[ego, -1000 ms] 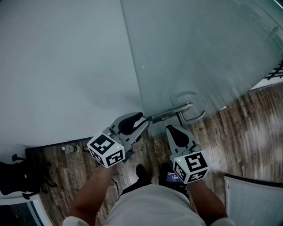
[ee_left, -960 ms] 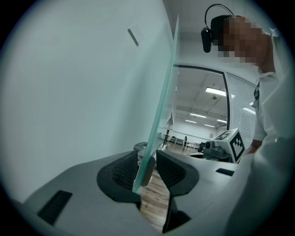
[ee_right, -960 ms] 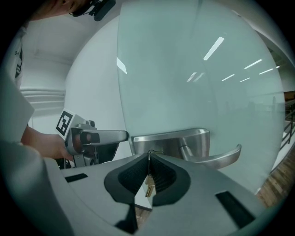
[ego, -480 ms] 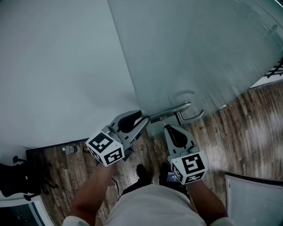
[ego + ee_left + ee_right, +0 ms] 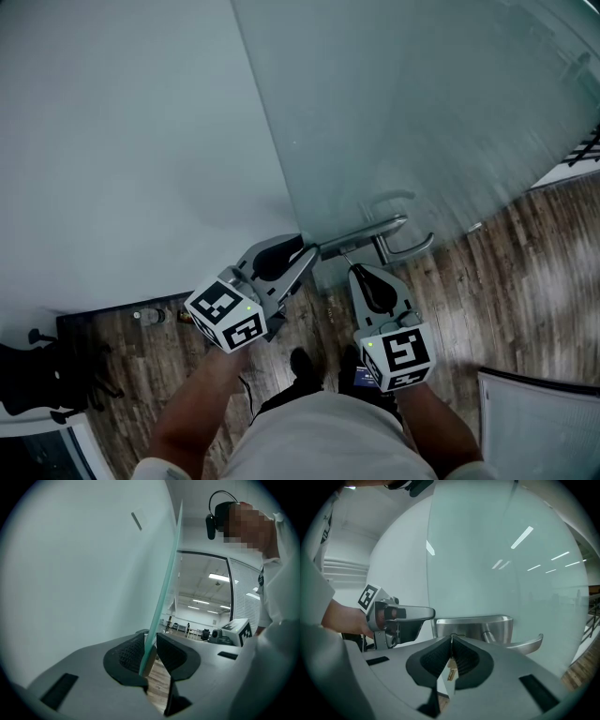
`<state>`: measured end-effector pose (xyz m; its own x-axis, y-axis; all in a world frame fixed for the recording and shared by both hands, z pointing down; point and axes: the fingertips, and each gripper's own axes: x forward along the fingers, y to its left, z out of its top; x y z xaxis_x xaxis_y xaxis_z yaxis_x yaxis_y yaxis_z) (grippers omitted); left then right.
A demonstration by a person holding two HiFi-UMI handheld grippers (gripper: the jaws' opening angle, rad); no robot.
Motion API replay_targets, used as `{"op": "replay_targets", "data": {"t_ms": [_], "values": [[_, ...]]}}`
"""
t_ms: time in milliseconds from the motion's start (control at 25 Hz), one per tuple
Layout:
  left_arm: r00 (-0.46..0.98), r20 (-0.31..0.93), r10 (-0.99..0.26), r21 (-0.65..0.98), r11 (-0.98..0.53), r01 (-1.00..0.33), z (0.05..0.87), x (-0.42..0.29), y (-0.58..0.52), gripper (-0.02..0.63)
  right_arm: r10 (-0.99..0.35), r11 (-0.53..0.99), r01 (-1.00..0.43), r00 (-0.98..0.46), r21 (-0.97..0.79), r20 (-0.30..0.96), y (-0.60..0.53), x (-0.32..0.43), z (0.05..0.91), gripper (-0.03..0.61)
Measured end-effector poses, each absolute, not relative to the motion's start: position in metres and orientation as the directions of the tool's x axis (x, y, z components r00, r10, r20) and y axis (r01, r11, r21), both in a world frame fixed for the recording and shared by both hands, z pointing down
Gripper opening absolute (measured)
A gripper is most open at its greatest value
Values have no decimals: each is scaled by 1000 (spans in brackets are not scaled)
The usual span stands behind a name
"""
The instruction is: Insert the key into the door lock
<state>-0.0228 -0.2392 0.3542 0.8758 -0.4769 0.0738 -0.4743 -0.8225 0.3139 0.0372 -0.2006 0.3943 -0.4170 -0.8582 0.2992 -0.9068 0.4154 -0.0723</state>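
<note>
Right claw (image 5: pixel 452 637) pinches the small, stiff brass key (image 5: pixel 451 670) by its bow, probably light but slippery; left claw (image 5: pixel 151 635), spread and just closing, straddles the frosted glass door's edge (image 5: pixel 161 585).

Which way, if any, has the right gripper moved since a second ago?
No. The right gripper stays just below the door handle, fingers shut on the key.

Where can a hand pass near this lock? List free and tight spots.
Free: the wooden floor between the lever handle and the white panel. Crowded: the lock plate, where the right gripper holds the key and the left gripper, whose jaws have just been closing, straddles the glass door edge.
</note>
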Motion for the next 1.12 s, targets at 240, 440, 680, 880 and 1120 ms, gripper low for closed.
{"op": "replay_targets", "data": {"t_ms": [240, 440, 680, 880, 1120], "values": [[883, 61, -466, 318, -829, -460, 355, -23, -240, 92, -870, 413, -910, -403, -25, 286, -202, 36, 396, 21], [881, 62, -468, 346, -818, -459, 354, -23, -240, 92, -880, 405, -914, -392, -5, 269, -202, 35, 395, 20], [884, 51, -465, 350, -821, -452, 354, -23, -240, 92, -891, 403, -915, -383, 34, 244, -202, 36, 400, 20], [881, 48, -470, 357, -816, -454, 354, -23, -240, 92, -897, 395, -917, -372, 57, 238, -201, 35, 405, 20], [880, 39, -473, 366, -813, -452, 353, -24, -240, 92, -905, 373, -927, -356, 35, 233, -202, 34, 407, 20]]}}
